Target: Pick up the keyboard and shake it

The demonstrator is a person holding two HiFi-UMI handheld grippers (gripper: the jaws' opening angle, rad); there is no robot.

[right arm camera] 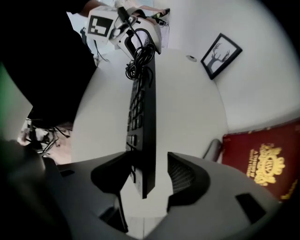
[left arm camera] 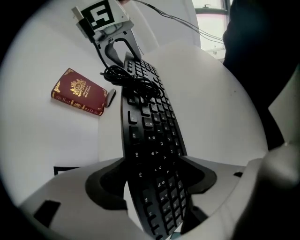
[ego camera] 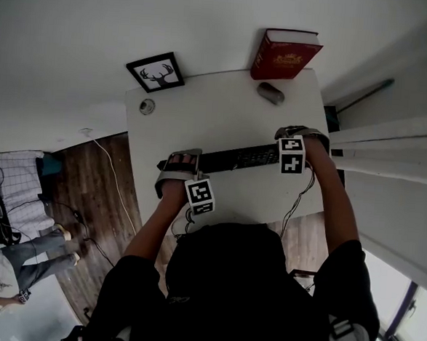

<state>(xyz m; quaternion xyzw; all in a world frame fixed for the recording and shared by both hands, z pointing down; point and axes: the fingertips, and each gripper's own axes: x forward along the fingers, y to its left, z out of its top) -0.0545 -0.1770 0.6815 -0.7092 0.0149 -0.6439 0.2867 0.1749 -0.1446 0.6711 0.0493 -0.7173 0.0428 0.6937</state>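
While the left tool (left arm camera: 157,185) and right tool (right arm camera: 149,176) both gape wide, the keyboard (ego camera: 236,159) sits ungripped between their jaws, seemingly on the desk (ego camera: 225,109): no lift or shake under way.

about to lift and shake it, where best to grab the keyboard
Grip the keyboard at its two short ends from above, jaws closing across its thin section: it is long and slim, so a single grip would likely let it swing. The left gripper and right gripper straddle those ends, open.
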